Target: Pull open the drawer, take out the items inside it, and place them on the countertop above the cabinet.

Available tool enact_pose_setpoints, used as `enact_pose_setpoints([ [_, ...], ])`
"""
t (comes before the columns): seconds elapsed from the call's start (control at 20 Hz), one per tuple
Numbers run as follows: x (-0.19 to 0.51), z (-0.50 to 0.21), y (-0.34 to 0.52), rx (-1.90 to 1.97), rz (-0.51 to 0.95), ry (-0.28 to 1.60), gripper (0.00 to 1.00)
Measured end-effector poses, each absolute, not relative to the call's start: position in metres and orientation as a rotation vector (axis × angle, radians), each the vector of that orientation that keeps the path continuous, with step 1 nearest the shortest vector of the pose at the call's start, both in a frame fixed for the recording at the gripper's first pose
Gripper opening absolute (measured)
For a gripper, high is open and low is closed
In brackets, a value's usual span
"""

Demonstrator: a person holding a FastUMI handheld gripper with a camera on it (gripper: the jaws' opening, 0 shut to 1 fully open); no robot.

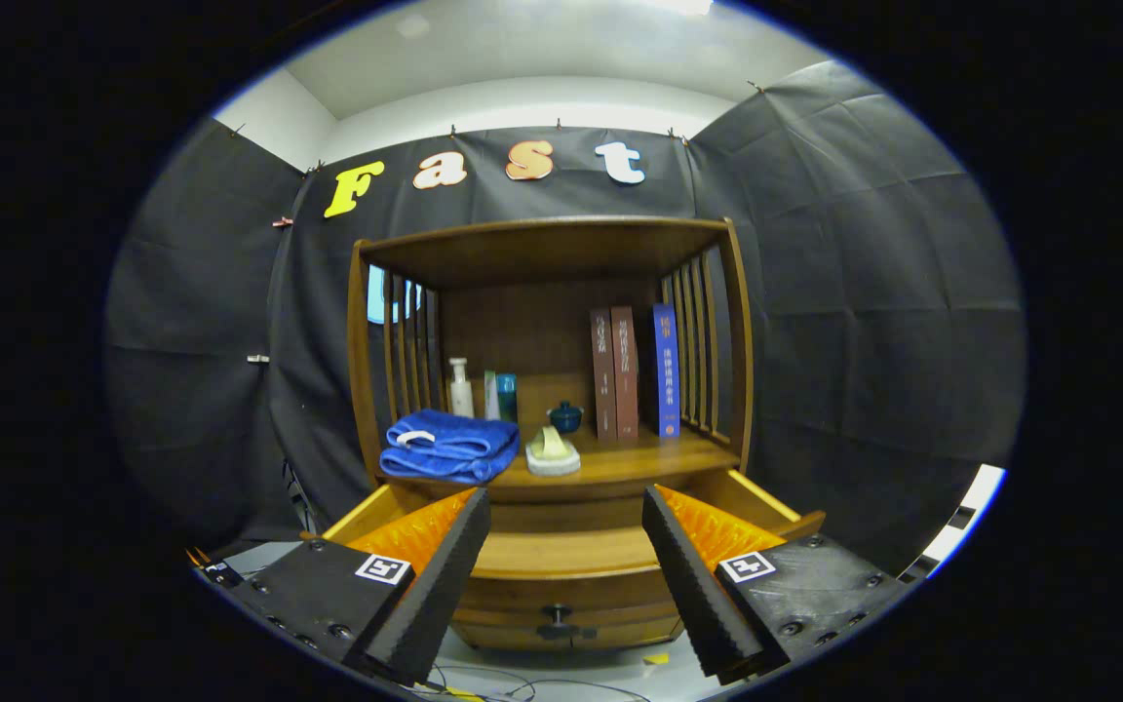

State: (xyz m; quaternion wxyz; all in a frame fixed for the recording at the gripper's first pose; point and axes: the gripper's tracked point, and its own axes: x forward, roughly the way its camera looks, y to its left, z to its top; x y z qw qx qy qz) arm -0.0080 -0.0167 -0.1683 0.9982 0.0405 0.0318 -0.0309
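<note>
Spread tool point(561, 565) fingers frame drawer point(561, 551) below countertop point(620, 468).

A staged recording booth is shown — black cloth point(873, 292) is pinned around a wooden cabinet point(552, 390) at frame centre, home-like with books point(635, 370) and towel point(449, 446).

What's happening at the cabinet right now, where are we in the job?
A person is holding the tongs open and empty, facing the wooden cabinet. The drawer is already pulled out beneath the countertop, and the part of its inside that shows between the fingers looks bare. On the countertop sit a folded blue towel, a soap dish, a small blue pot, a white bottle and standing books.
</note>
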Motion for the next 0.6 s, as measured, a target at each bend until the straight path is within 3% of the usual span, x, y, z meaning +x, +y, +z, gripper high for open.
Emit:
enact_pose_setpoints([
  [0.6,-0.016,-0.255,-0.024,0.14,-0.059,0.08,0.99],
])
